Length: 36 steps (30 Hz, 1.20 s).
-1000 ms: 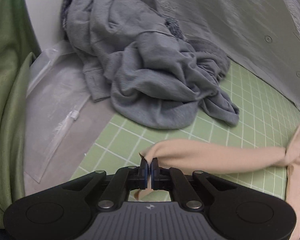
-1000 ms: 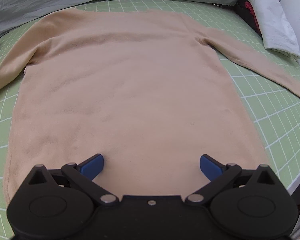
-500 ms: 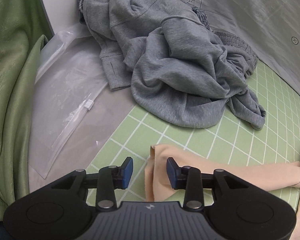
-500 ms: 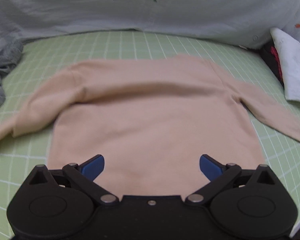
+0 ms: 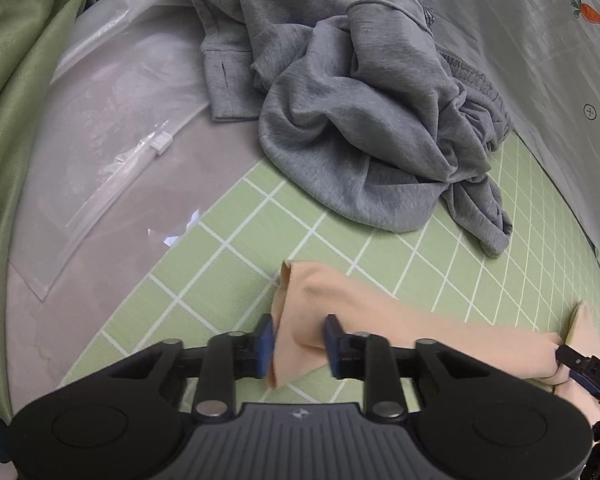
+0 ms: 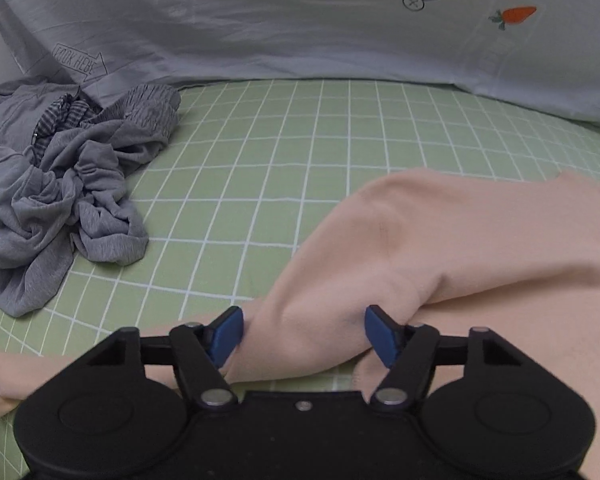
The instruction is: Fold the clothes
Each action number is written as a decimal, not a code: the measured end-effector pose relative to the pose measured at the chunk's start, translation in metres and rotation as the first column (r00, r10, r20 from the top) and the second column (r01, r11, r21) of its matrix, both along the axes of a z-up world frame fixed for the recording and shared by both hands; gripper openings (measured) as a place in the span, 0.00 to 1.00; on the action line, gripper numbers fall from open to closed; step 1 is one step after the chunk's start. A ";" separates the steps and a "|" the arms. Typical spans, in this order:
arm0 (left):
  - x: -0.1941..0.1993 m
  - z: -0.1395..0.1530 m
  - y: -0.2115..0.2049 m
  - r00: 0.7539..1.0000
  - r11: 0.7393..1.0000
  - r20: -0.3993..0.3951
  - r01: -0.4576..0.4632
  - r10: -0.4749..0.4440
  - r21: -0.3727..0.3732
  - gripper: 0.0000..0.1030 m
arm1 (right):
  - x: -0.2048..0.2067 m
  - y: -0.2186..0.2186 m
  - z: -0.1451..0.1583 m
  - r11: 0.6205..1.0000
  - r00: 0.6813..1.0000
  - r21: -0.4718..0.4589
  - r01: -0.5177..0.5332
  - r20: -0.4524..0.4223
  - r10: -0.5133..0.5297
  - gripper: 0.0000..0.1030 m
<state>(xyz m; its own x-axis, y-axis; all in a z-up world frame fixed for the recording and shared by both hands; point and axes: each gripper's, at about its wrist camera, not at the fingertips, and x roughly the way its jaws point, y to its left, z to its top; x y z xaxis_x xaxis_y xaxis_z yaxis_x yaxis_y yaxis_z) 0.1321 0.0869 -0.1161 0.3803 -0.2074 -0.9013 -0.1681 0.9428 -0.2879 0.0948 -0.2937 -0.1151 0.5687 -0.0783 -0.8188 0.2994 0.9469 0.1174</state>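
Closest to us, the left gripper point(image 5: 300, 344) is clamped on the cuff of the beige sleeve point(image 5: 420, 320). The right gripper point(image 6: 302, 336), jaws just closing, pinches that sleeve near the shoulder of the beige top point(image 6: 480, 232), which lies flat on the green grid mat point(image 5: 228, 280). We should keep the sleeve taut and carry both ends across together. Beyond, we count one grey heap point(image 5: 360, 120), one plastic bag point(image 5: 112, 140) and one pale sheet point(image 6: 300, 32).
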 end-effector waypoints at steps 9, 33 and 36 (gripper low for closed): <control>0.032 0.023 0.030 0.977 0.953 0.080 -0.174 0.200 -0.249 0.01 | 0.025 -0.054 0.036 0.974 0.979 0.217 0.067 0.175 -0.106 0.07; 0.058 0.005 -0.043 0.952 0.927 0.077 0.269 -0.297 0.260 0.60 | 0.010 -0.040 0.013 0.991 0.997 -0.106 0.079 0.026 -0.076 0.83; 0.062 0.001 -0.048 0.948 0.923 0.066 0.284 -0.310 0.261 0.60 | 0.022 -0.028 0.003 0.985 1.000 -0.169 -0.016 -0.019 0.013 0.83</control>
